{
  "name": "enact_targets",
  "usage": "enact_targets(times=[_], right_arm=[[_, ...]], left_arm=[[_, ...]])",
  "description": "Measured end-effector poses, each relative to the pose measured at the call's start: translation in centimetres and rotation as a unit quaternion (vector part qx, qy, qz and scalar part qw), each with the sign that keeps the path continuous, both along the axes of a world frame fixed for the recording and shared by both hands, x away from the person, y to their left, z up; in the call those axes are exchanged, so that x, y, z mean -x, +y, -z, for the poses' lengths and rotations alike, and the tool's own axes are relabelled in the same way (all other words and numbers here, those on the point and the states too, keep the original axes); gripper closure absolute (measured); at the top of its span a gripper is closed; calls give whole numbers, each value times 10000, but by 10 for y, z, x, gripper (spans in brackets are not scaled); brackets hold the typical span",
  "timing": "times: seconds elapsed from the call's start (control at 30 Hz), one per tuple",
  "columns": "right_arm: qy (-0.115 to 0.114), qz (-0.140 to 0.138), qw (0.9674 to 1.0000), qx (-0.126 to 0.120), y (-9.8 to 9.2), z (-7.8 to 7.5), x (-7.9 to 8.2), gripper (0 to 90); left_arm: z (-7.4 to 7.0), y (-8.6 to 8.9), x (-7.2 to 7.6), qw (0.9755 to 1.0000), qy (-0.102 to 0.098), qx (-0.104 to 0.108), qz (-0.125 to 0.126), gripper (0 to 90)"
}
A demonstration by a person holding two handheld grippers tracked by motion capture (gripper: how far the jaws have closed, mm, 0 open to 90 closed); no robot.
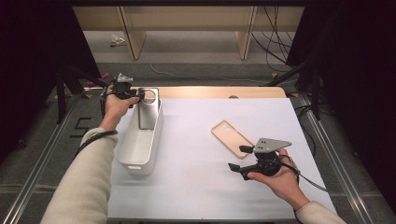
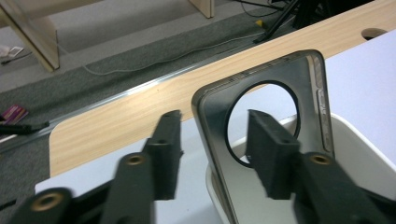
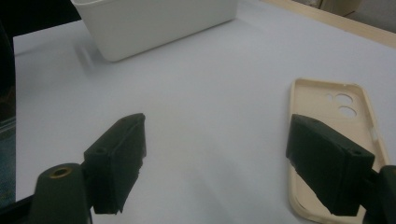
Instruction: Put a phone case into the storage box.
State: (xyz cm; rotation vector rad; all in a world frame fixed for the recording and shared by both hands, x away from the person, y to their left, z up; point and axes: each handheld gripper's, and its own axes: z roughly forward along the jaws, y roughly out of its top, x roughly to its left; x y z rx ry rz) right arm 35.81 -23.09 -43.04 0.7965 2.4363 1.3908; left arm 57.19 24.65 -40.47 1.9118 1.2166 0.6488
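A grey phone case point(image 1: 148, 109) with a round cut-out stands upright, leaning at the far end of a white bin point(image 1: 140, 154). My left gripper point(image 1: 135, 95) is at that end. In the left gripper view the case point(image 2: 303, 70) has its near edge between the jaws of my left gripper point(image 2: 213, 116), which stand apart and do not press on it; the bin rim point(image 2: 359, 135) is below. A tan phone case point(image 1: 231, 138) lies flat, inside up, on the white mat. My right gripper point(image 1: 237, 157) hovers open just in front of it. In the right gripper view the tan case point(image 3: 327, 93) lies by the right jaw of my right gripper point(image 3: 217, 121).
The white mat point(image 1: 196, 186) covers most of a wooden table point(image 1: 210, 92), which has a cable hole point(image 1: 233, 97) at its far edge. The bin point(image 3: 159, 23) sits on the mat's left side. Shelf legs and cables are on the floor beyond.
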Motion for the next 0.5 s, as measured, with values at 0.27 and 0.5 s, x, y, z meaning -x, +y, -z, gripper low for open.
enact_targets(times=[0.27,0.5], right_arm=[[-4,-5,10000,9,1,0,0,210],[-13,24,10000,25,0,0,-2,210]], left_arm=[[-9,0,7,9997,38,144,-195,287],[-18,6,24,9998,58,165,-43,191]])
